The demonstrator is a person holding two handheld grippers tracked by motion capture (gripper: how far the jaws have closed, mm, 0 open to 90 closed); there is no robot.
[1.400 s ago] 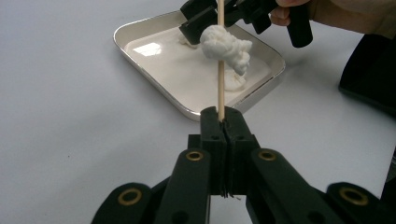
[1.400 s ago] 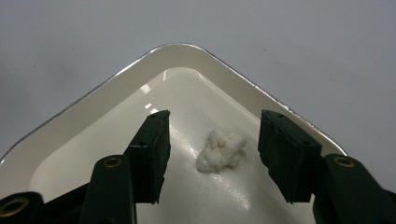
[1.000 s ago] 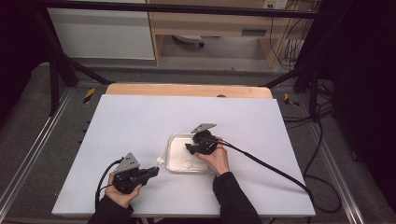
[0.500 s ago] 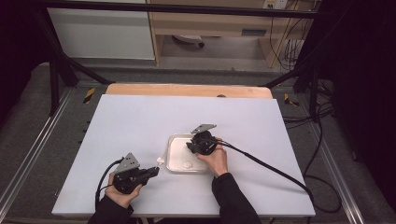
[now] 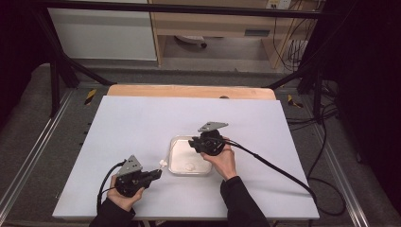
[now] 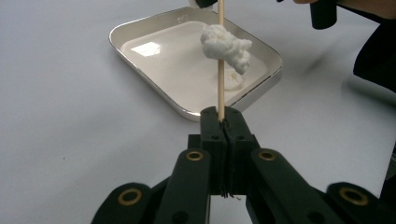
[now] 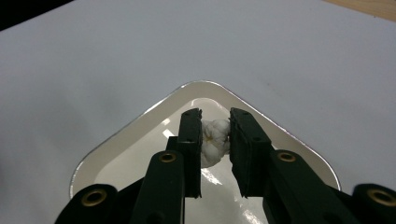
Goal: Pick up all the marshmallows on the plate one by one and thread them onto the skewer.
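A thin wooden skewer (image 6: 221, 74) stands up out of my left gripper (image 6: 223, 122), which is shut on its lower end. A white puffy piece (image 6: 225, 44) is speared on it; from above that piece (image 5: 163, 164) sits just left of the shallow metal tray (image 5: 173, 147). My left gripper (image 5: 155, 174) rests near the table's front. My right gripper (image 7: 215, 133) hovers over the tray (image 7: 140, 116); its jaws have just been closing and now pinch a second white puffy piece (image 7: 214, 142). In the high view the right gripper (image 5: 194, 143) is above the tray's right part.
One more small white lump (image 5: 190, 166) lies in the tray. The white table top (image 5: 142, 123) ends at a wooden strip (image 5: 189, 91) at the far side. A black cable (image 5: 274, 165) trails right from the right gripper across the table.
The right gripper has lifted slightly over the tray with the white piece between its jaws. The left hand and skewer have stayed put.
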